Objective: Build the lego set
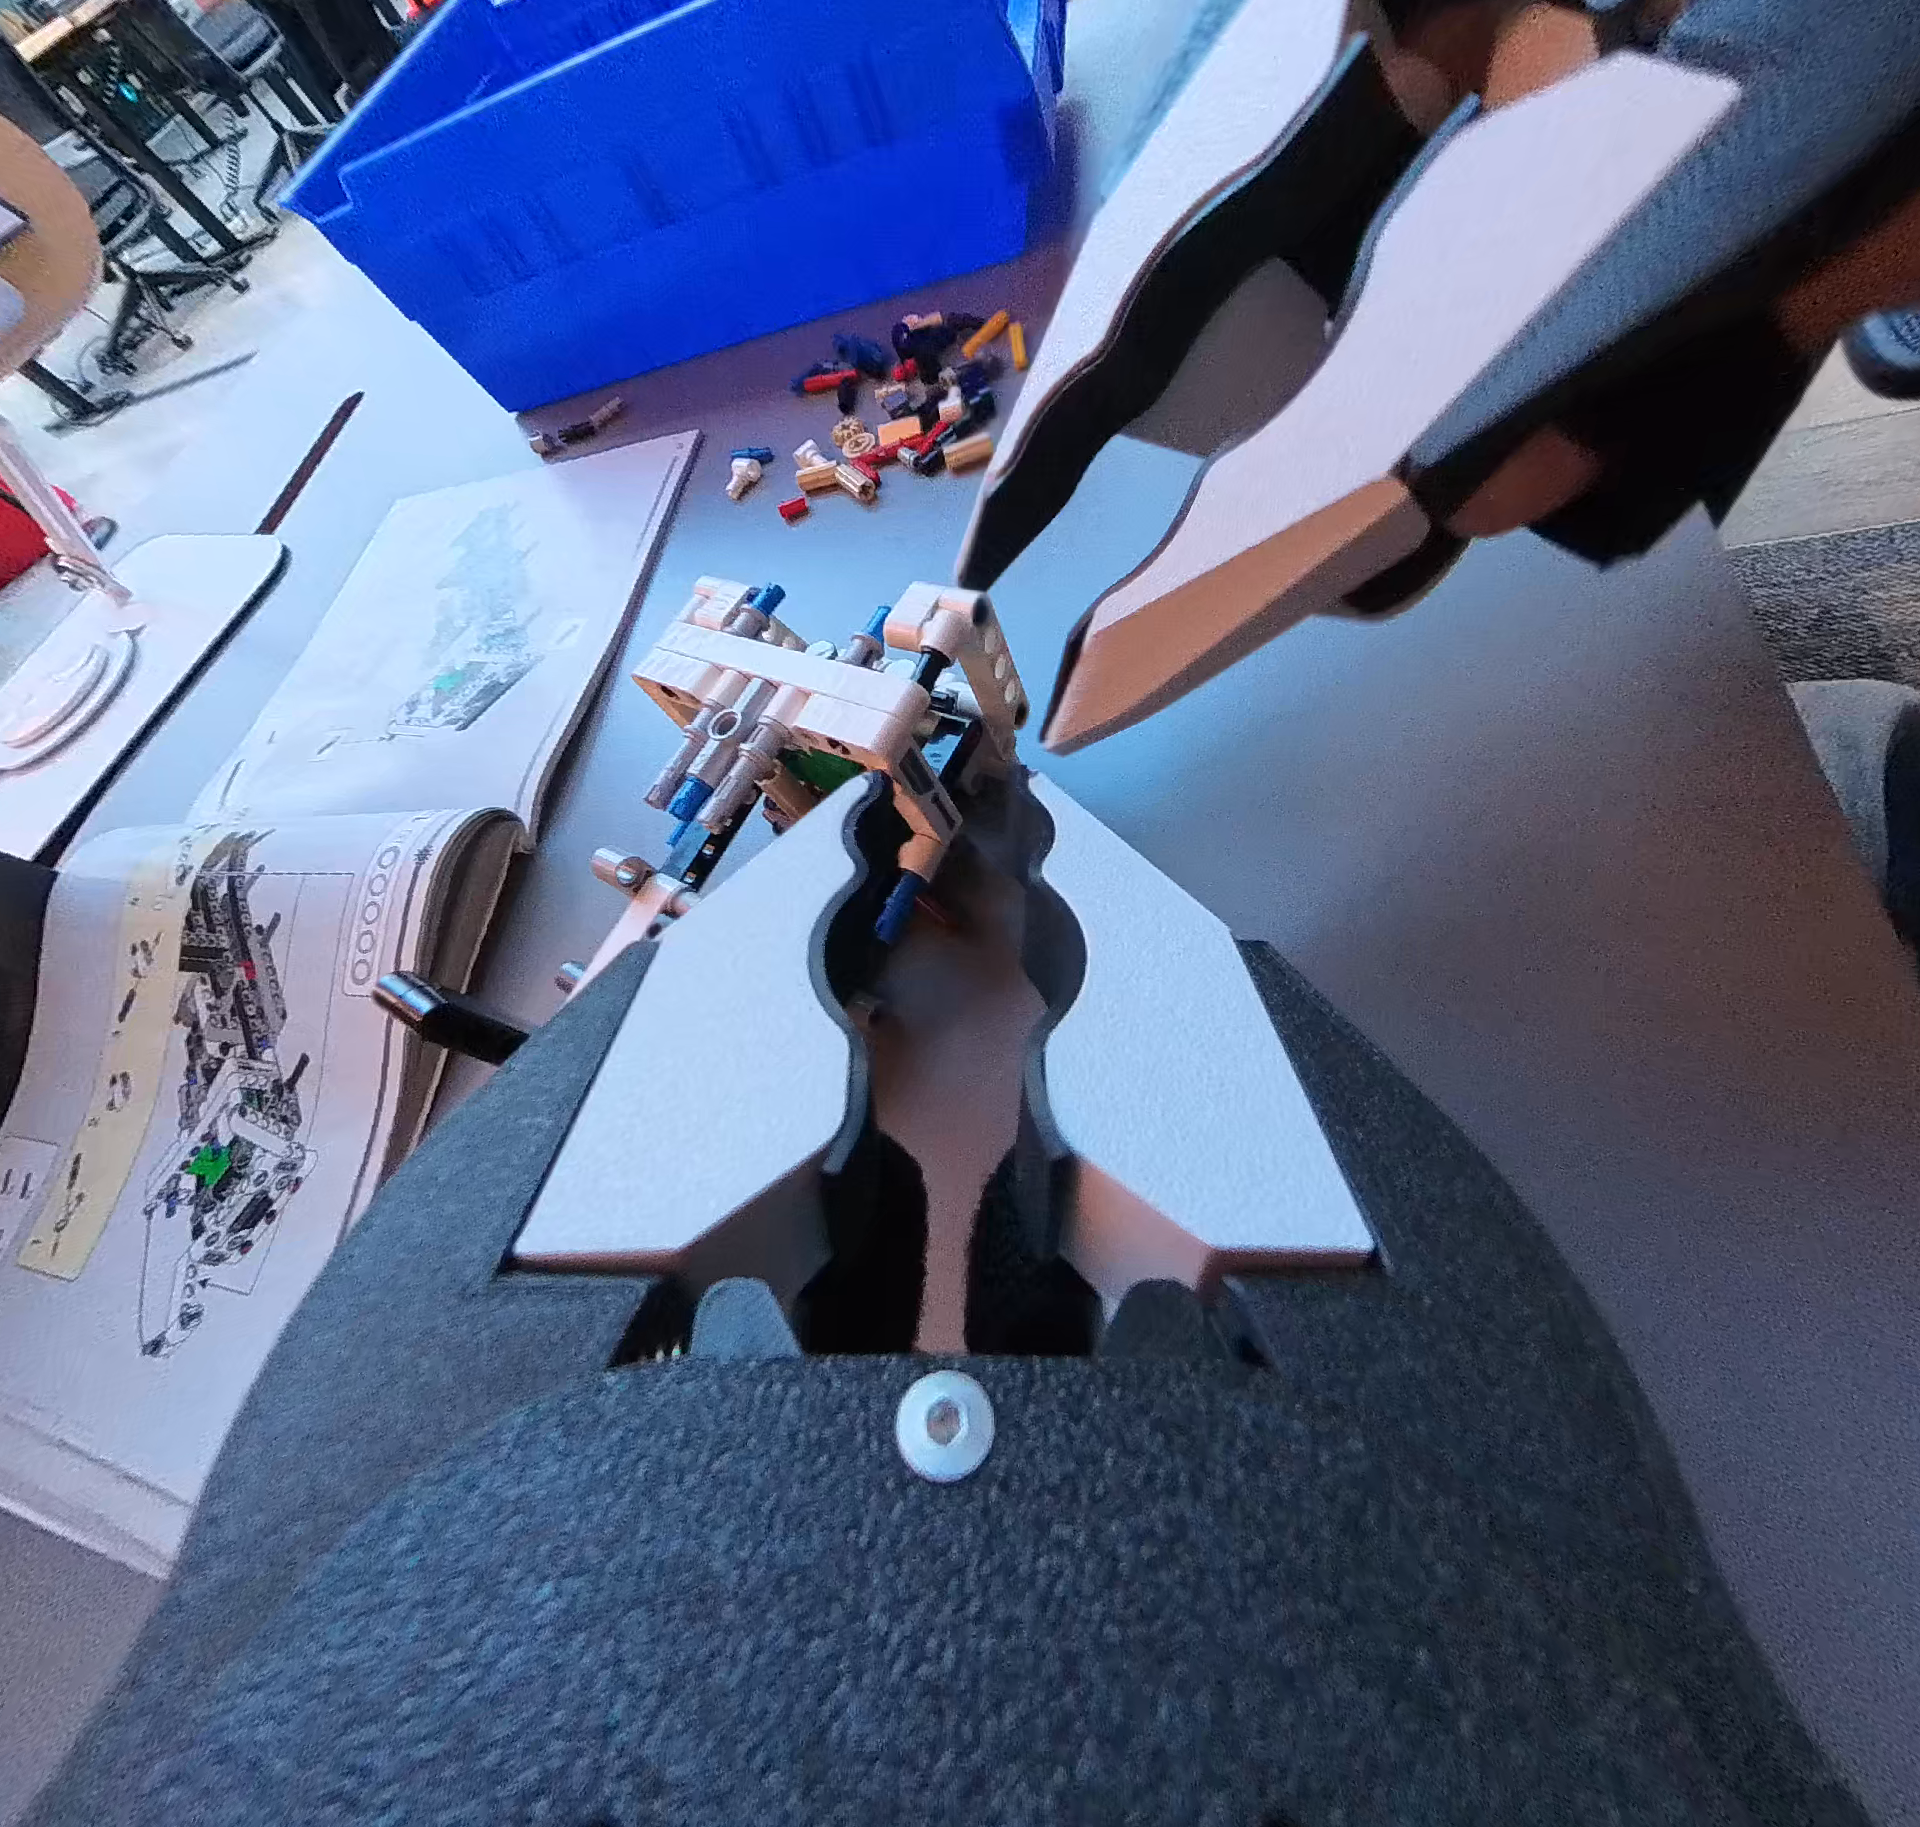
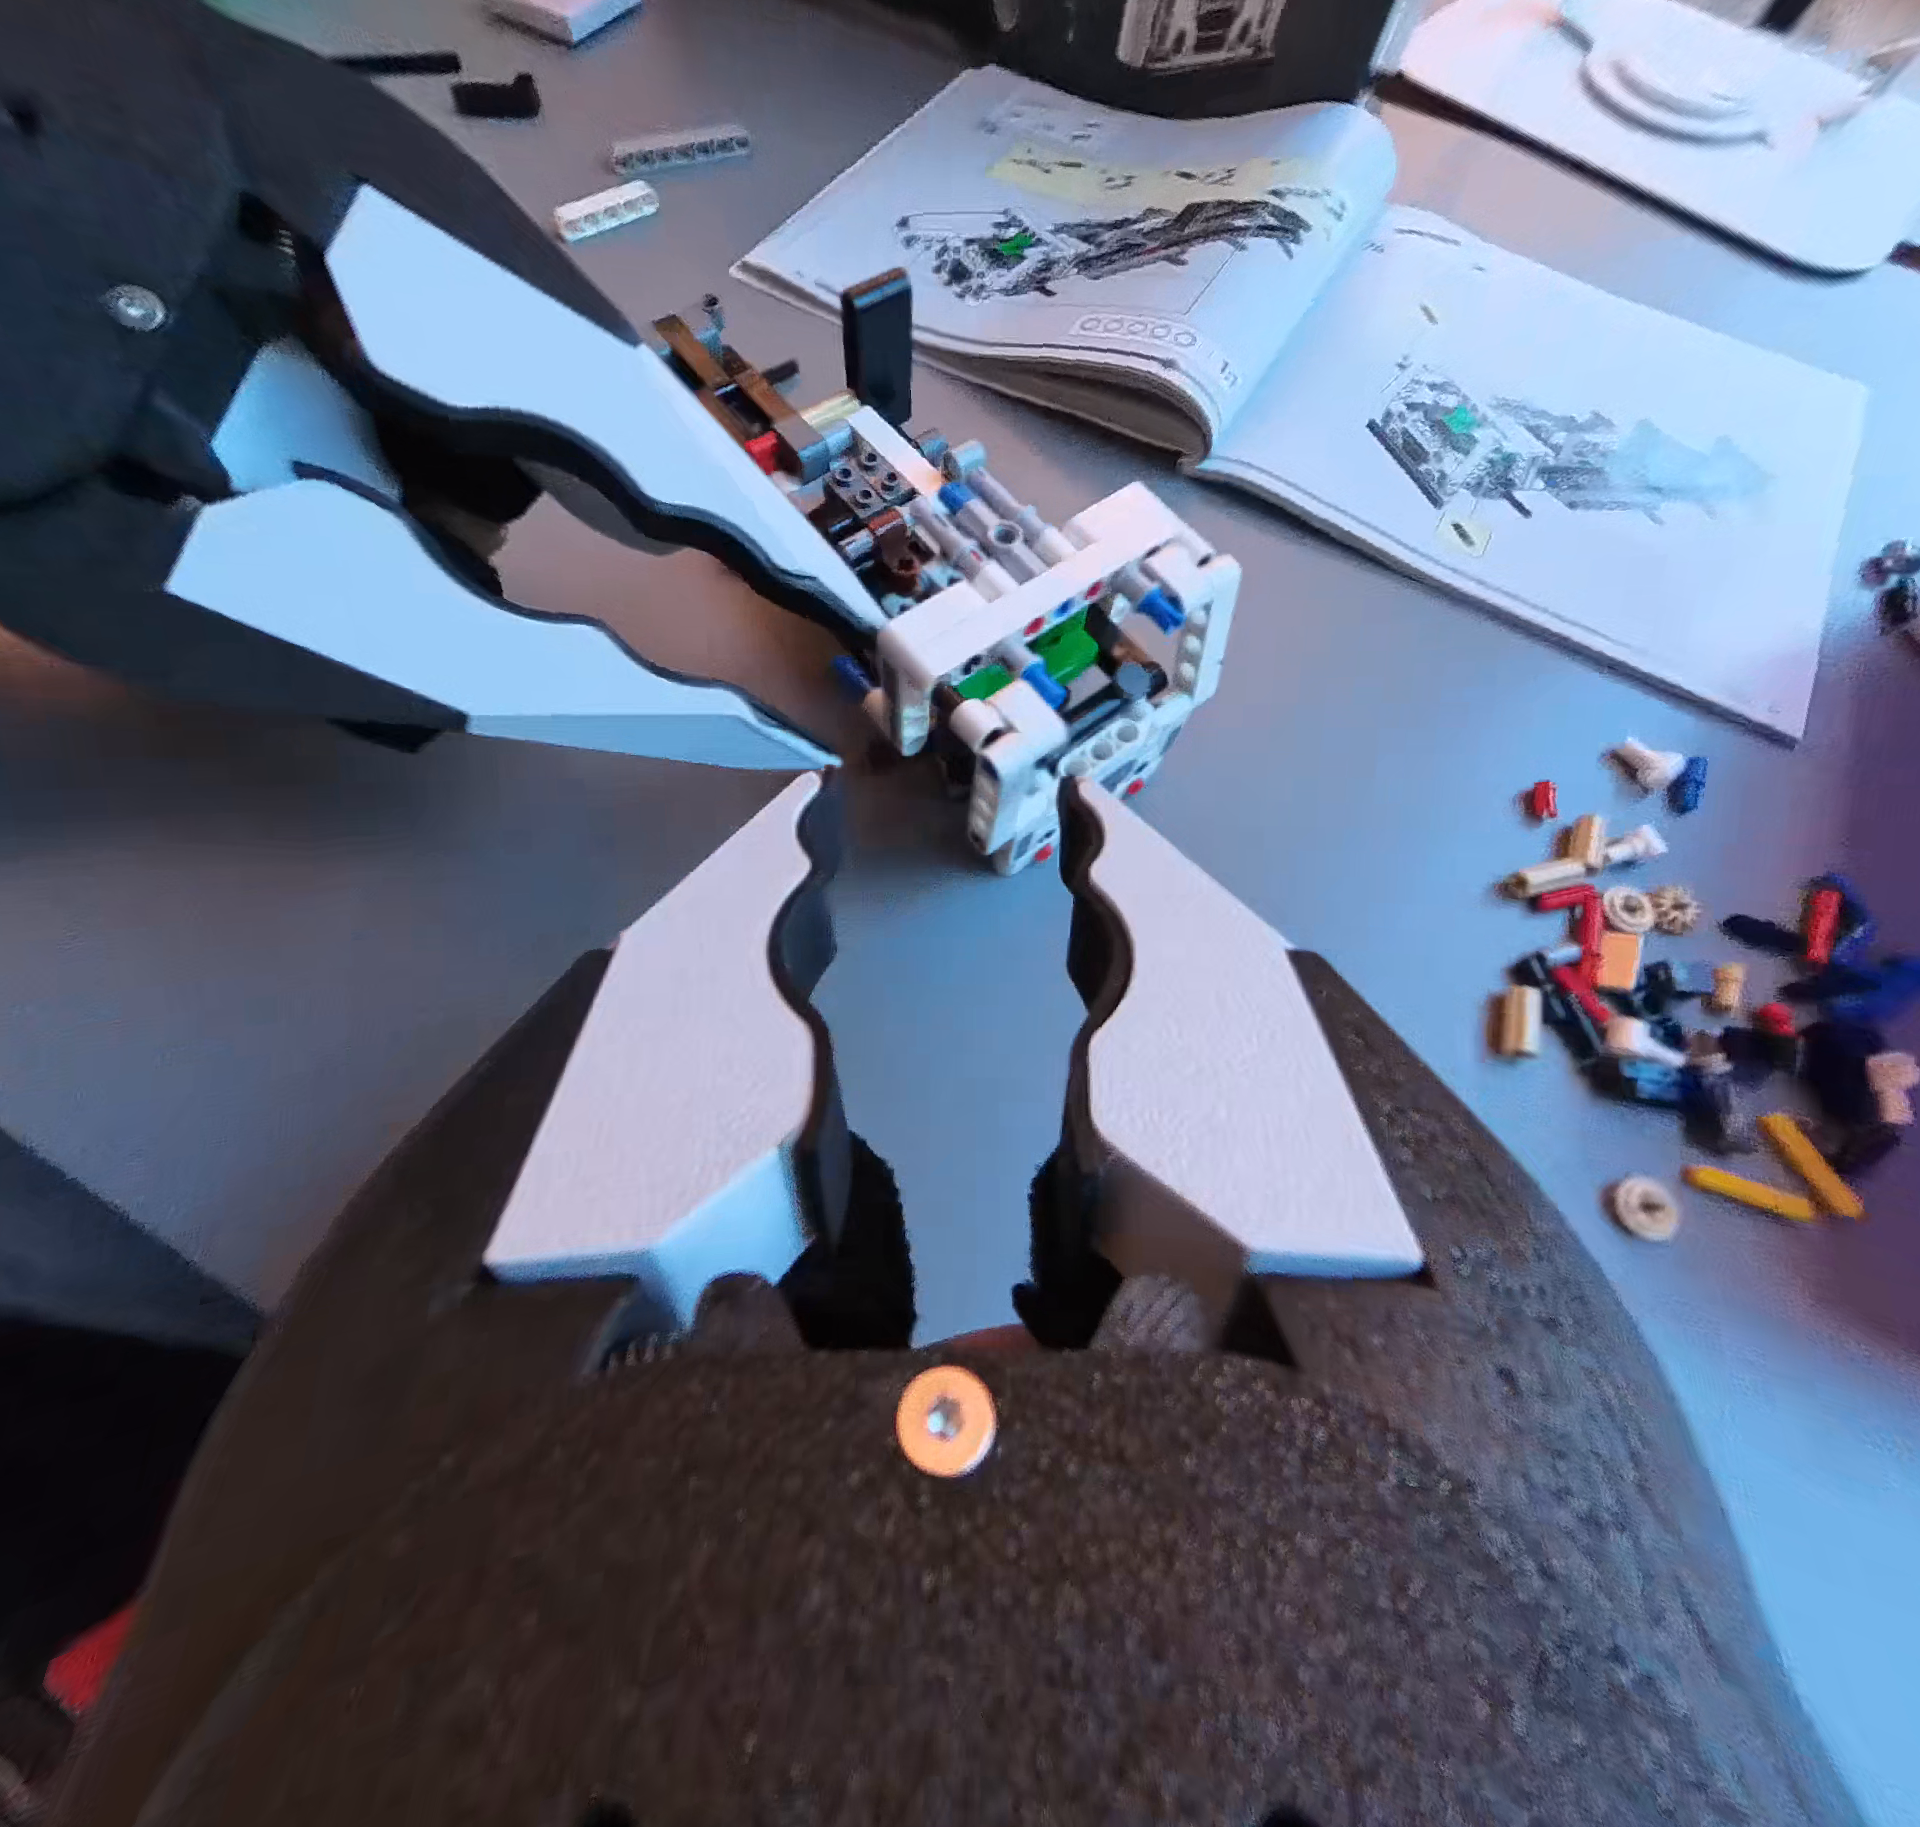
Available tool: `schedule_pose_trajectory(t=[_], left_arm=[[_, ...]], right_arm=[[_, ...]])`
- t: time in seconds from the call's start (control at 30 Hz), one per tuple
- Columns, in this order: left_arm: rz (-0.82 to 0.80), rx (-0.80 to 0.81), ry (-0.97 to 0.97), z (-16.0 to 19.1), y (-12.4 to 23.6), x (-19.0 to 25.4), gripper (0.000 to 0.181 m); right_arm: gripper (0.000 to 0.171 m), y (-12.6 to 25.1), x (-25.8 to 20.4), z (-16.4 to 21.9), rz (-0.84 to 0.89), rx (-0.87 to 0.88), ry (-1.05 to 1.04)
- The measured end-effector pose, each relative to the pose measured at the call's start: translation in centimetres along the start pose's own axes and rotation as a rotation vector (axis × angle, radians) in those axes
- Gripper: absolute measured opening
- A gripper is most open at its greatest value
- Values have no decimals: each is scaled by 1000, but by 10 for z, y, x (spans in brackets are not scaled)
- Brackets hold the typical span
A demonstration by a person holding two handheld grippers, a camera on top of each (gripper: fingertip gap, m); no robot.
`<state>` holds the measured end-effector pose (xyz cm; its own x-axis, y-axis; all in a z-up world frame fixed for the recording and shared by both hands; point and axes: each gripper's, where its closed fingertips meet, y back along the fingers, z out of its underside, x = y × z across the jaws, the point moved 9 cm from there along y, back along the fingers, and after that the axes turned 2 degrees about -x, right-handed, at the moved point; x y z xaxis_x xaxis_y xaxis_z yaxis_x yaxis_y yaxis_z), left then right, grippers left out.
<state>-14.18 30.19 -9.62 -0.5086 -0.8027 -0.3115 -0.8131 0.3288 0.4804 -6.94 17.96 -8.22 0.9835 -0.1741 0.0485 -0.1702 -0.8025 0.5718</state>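
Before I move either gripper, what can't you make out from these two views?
- Left wrist view: the left gripper hides the near end of the lego assembly, so its grip there is unclear.
- Right wrist view: that gripper covers the assembly's left flank.
- Loose pieces: too small and blurred to tell types.
- Instruction booklet: step drawings too small; cut off at the left edge.
- Blue bin: contents hidden by its wall.

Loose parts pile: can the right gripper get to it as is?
Probably yes. The right gripper is open and holds nothing, and only bare table lies between it and the loose parts pile beside the model.
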Motion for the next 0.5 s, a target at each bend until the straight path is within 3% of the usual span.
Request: schedule_pose_trajectory(t=[0.13,0.4,0.5], left_arm=[[6,12,-19,3,-5,3,25],[51,31,-20,-11,-16,18,26],[24,-6,-10,-12,-2,19,28]], right_arm=[[38,-4,-12,2,105,81,-53],[43,4,2,12,137,159,-205],[53,5,3,15,187,194,-213]])
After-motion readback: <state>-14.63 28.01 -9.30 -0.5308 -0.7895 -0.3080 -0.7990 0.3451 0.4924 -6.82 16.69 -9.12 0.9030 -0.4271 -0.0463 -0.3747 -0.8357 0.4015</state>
